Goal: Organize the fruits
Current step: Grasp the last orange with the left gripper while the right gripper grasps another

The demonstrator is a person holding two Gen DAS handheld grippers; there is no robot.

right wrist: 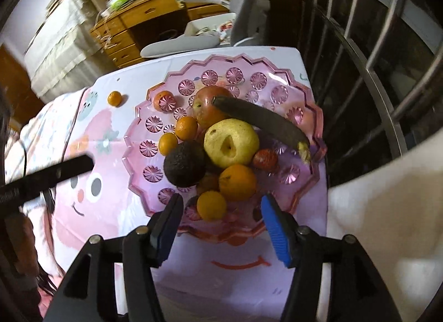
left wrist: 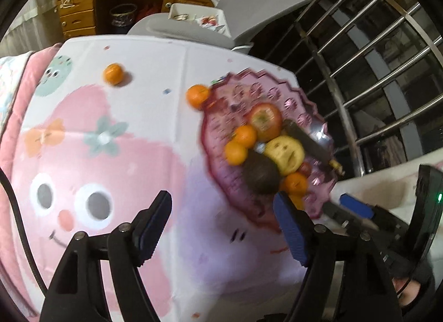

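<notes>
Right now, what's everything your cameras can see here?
Tray: one, clear pink, on the tablecloth.
Apple: one, red, far side of the tray.
Banana: one, nearly black, lying partly over the apple.
Pear: one, yellow, middle of the tray.
Avocado: one, dark, left of the pear.
Small red fruit: one, right of the pear.
Oranges in tray: at least four.
Loose oranges: two; one apart on the cloth, one at the tray's rim.
Tablecloth: one, white and pink cartoon.
Desk: one, wooden, behind.
Railing: metal, right.
Left gripper: black, blue pads, open, empty.
Right gripper: same, open, empty.
</notes>
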